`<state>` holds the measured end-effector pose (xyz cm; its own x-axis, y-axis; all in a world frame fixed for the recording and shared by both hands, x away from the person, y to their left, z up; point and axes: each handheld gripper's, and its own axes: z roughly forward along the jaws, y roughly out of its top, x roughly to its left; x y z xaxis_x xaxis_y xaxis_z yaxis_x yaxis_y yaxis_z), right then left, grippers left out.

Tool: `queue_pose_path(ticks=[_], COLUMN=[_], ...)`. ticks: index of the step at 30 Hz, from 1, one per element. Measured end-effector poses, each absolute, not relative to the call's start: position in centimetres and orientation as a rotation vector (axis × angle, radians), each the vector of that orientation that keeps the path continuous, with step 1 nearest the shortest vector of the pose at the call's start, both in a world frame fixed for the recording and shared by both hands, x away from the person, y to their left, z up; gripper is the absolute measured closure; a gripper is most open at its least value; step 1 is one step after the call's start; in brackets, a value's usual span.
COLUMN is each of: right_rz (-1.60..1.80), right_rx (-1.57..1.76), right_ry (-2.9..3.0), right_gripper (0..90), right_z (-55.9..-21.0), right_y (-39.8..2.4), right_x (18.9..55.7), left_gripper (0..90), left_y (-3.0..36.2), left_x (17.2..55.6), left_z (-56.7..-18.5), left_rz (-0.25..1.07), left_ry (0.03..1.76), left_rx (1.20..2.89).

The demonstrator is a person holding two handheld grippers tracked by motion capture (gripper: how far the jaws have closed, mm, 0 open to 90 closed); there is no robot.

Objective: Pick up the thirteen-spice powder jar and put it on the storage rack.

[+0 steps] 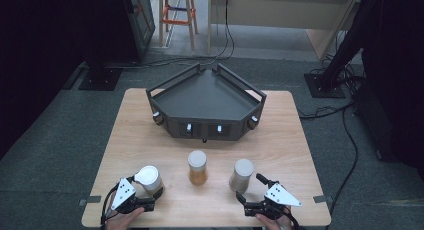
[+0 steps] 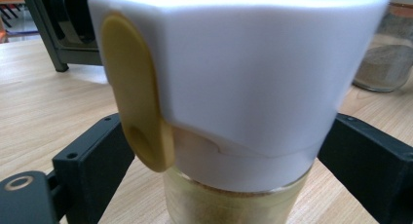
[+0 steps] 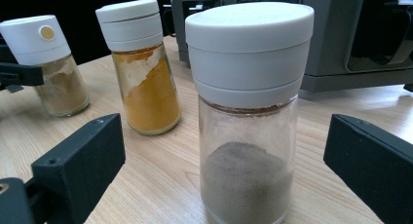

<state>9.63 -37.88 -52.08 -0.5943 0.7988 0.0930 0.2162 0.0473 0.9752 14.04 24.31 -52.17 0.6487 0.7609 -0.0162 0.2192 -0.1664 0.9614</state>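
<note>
Three white-capped spice jars stand in a row near the front of the table. The left jar (image 1: 149,178) (image 2: 234,78) (image 3: 48,63) holds pale yellow powder and has a yellow button on its cap. It sits between the jaws of my left gripper (image 1: 145,192) (image 2: 224,151), with a strip of wood showing between the left jaw and the glass. The middle jar (image 1: 197,167) (image 3: 143,73) holds orange powder. The right jar (image 1: 242,174) (image 3: 248,112) holds grey powder. My right gripper (image 1: 250,187) (image 3: 224,160) stands open around it, with wide gaps on both sides.
A dark fan-shaped tray with low rails (image 1: 205,97) (image 3: 341,39) stands at the back of the wooden table (image 1: 280,140). Beyond the table are cables on the floor, stand bases, a wooden ladder and a bench.
</note>
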Motion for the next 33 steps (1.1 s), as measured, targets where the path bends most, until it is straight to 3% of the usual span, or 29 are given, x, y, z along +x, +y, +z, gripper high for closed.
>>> queue_pose_path(ticks=[2, 5, 6, 11, 33], right_rz=[1.578, 1.578, 1.578, 1.579, 1.587], right_rx=[1.017, 1.016, 1.016, 1.018, 1.017], right_ry=[1.847, 1.848, 1.848, 1.848, 1.847], right_gripper=[1.4, 1.4, 1.4, 1.4, 1.4], right_z=[-52.1, -52.1, -52.1, -52.1, -52.1], right_y=[-37.9, -37.9, -37.9, -37.9, -37.9], right_x=[9.6, 9.7, 9.7, 9.6, 9.7], left_gripper=[14.4, 15.7, 22.7, 29.6, 30.4], left_y=[24.4, 24.3, 24.4, 24.4, 24.4], left_x=[14.1, 14.2, 14.2, 14.6, 14.8], left_z=[-52.2, -52.2, -52.1, -52.1, -51.0], left_rz=[0.577, 0.578, 0.577, 0.568, 0.550], left_ry=[0.791, 0.784, 0.781, 0.775, 0.785], left_rx=[1.706, 1.714, 1.715, 1.711, 1.712])
